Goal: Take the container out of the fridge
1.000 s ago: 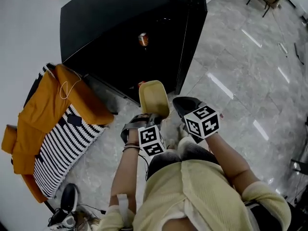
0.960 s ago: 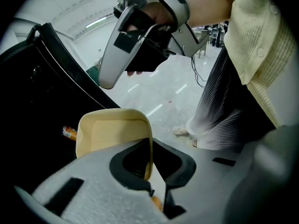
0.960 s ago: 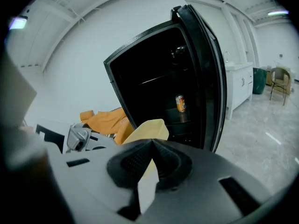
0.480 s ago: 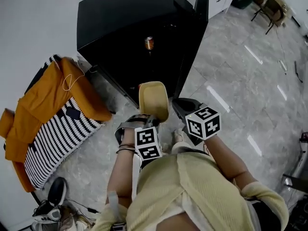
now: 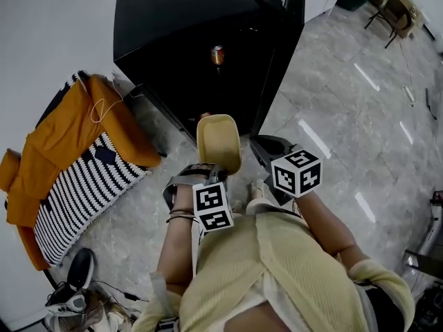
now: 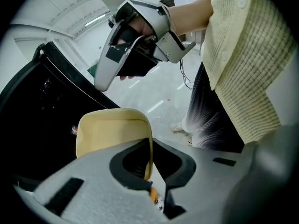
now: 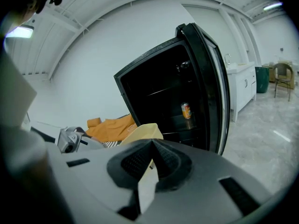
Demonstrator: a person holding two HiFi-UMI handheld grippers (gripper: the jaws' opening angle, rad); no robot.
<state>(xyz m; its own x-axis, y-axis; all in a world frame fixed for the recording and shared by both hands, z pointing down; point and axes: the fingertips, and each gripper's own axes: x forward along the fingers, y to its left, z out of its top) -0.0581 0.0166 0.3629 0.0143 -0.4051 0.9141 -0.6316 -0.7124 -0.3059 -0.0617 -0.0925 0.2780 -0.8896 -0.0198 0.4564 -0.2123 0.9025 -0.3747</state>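
A pale yellow container (image 5: 219,142) hangs in front of the open black fridge (image 5: 187,19), outside it and above the floor. My left gripper (image 5: 214,173) is shut on its near rim; in the left gripper view the thin wall of the container (image 6: 110,134) runs between the pads of the left gripper (image 6: 150,158). My right gripper (image 5: 266,149) floats just right of the container, jaws together and holding nothing. In the right gripper view, the right gripper (image 7: 152,149) points at the fridge opening, with the container (image 7: 145,131) beside it.
An orange can (image 5: 217,54) stands on a shelf inside the fridge. The fridge door (image 5: 280,54) stands open on the right. An orange cloth over striped fabric (image 5: 69,158) lies at the left. Shoes (image 5: 77,286) sit at bottom left. A chair (image 5: 387,5) is far right.
The head view has swung, so the fridge sits further right in frame. The left gripper keeps its hold on the container; both grippers have barely moved relative to the body.
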